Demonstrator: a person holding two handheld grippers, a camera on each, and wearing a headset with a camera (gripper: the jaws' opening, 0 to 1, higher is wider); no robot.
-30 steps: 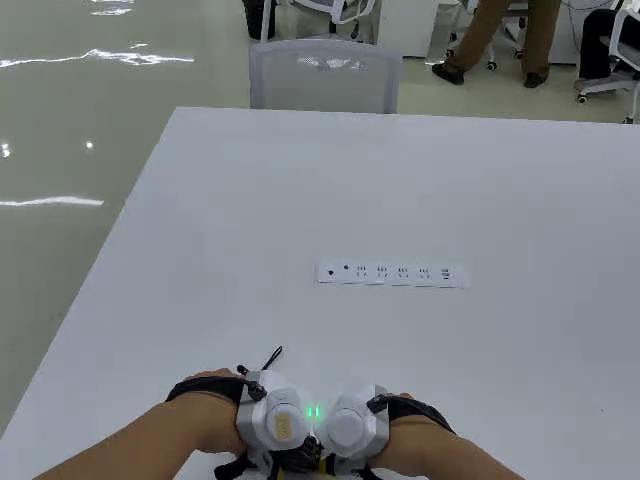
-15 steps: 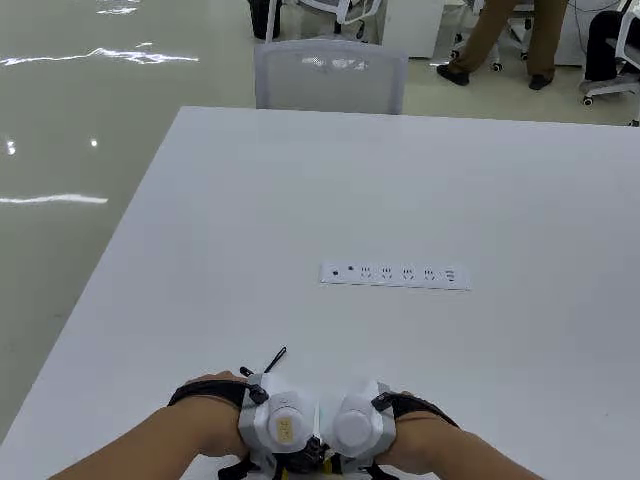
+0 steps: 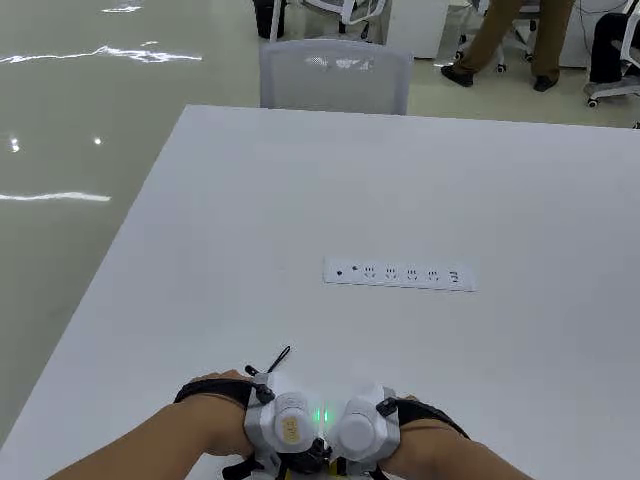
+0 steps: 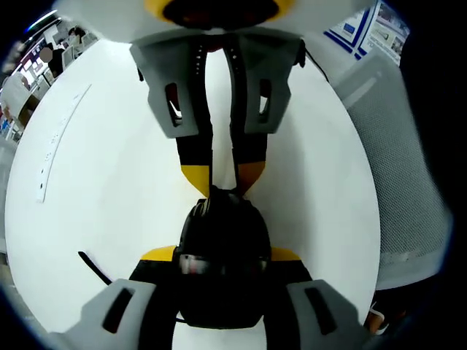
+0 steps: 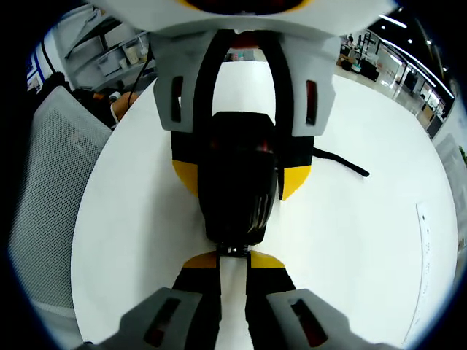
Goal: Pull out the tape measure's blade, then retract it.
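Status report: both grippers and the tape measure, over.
Left gripper shut on tape measure case. Right gripper shut on blade tip, blade barely out. Black strap loose on table, power strip well ahead; nothing blocking.

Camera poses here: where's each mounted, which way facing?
Head view: on the headset, facing forward and down over the white table and power strip; forearms and hands at bottom.
Left gripper view: on the left gripper, facing along its jaws, clamped on the tape measure; right gripper opposite.
Right gripper view: on the right gripper, jaws shut on the blade tip, facing the left gripper.
Shared: the gripper views see the tape measure from opposite ends.
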